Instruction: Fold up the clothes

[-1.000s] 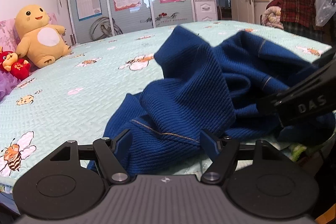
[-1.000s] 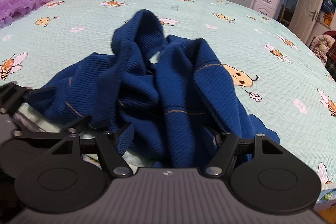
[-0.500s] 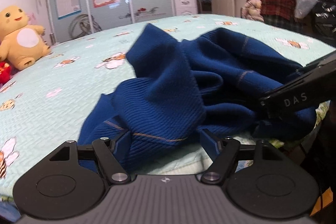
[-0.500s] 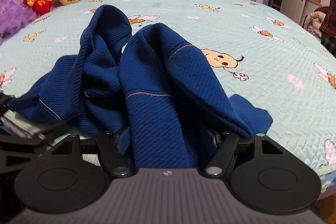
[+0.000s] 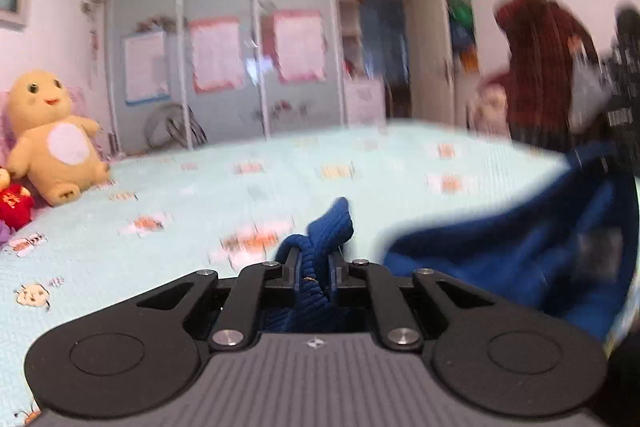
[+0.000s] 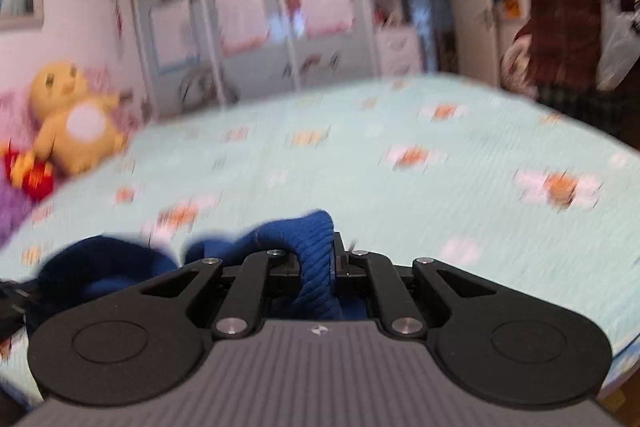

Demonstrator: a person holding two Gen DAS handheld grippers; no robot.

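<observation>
Now each closing hand-held gripper [image 5: 314, 269] pinches the blue garment [image 5: 500, 247].

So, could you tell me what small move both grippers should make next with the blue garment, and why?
Probably draw the two apart, to spread the cloth. The left gripper and the right gripper each have their jaws closing on a bunched fold of the blue garment, which sags crumpled between them above the bed, so it likely needs stretching flat before any fold.
</observation>
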